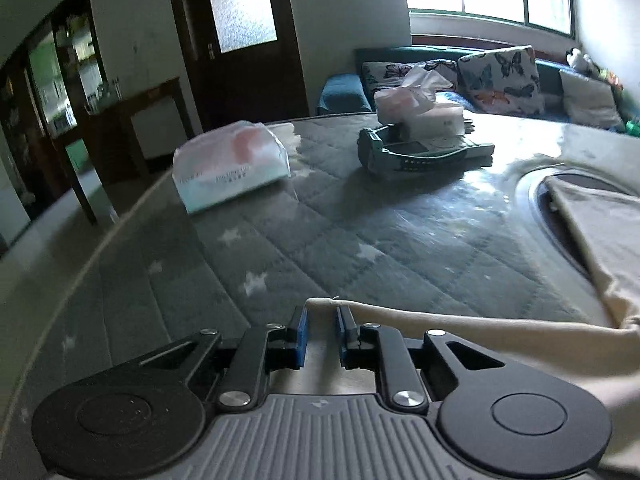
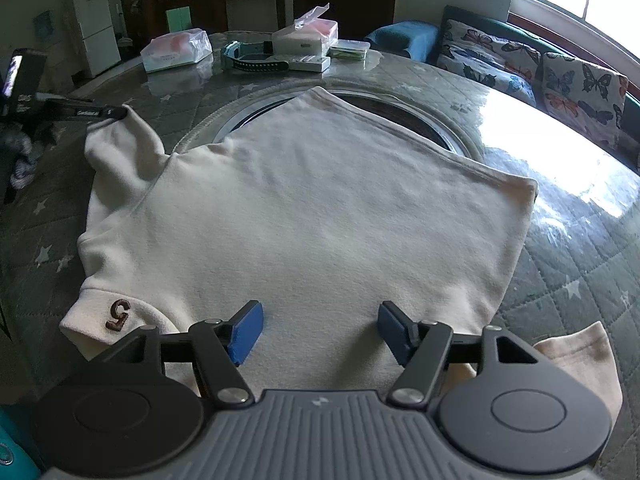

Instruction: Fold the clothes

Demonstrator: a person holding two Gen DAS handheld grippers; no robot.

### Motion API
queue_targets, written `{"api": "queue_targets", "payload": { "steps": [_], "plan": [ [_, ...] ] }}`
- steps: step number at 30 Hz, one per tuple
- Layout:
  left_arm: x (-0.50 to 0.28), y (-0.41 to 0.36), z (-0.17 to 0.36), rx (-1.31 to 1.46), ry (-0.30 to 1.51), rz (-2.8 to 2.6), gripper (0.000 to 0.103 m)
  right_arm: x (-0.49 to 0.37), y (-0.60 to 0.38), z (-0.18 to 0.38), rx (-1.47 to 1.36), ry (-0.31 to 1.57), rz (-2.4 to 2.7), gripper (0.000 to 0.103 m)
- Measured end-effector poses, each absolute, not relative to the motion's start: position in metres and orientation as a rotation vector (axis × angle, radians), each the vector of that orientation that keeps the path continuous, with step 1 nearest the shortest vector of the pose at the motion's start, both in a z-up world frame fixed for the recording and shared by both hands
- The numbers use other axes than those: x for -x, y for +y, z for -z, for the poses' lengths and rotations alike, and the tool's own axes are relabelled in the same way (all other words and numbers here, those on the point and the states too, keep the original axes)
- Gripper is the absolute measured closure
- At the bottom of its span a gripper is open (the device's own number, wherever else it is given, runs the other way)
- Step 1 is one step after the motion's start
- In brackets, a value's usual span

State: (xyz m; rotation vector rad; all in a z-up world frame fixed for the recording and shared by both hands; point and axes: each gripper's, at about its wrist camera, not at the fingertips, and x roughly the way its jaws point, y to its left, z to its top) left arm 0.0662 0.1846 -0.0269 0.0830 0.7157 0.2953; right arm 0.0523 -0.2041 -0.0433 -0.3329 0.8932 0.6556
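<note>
A cream shirt [image 2: 304, 208] lies spread flat on the round quilted table [image 2: 568, 264], with a brown patch [image 2: 119, 314] on its near-left cuff. My right gripper [image 2: 320, 332] hovers open just above the shirt's near edge, nothing between its blue pads. In the left wrist view, my left gripper [image 1: 322, 316] is shut on the tip of a cream sleeve [image 1: 460, 320] that stretches off to the right. In the right wrist view the left gripper [image 2: 110, 112] holds that sleeve [image 2: 124, 148] raised at the shirt's far-left corner.
At the table's far side sit a soft tissue pack [image 1: 230, 164], a tissue box [image 1: 420, 108] and a teal-and-black device [image 1: 416, 154]. A round recessed ring [image 2: 452, 136] lies under the shirt. A sofa with butterfly cushions [image 2: 576, 88] stands beyond the table's right side.
</note>
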Motion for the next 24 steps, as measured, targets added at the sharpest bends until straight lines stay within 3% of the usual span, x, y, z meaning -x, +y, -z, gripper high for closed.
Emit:
{"api": "queue_targets", "payload": {
  "steps": [7, 17, 24],
  "plan": [
    [-0.068, 0.172, 0.018, -0.135, 0.731, -0.318, 0.082, -0.051, -0.202, 0.042, 0.344, 0.889, -0.657, 0.036],
    [-0.026, 0.083, 0.015, -0.164, 0.724, 0.010, 0.082, -0.031, -0.189, 0.033, 0.354, 0.847, -0.731, 0.036],
    [-0.008, 0.080, 0.021, -0.198, 0.730, 0.006, 0.082, -0.007, -0.174, 0.037, 0.406, 0.848, -0.812, 0.036]
  ]
}}
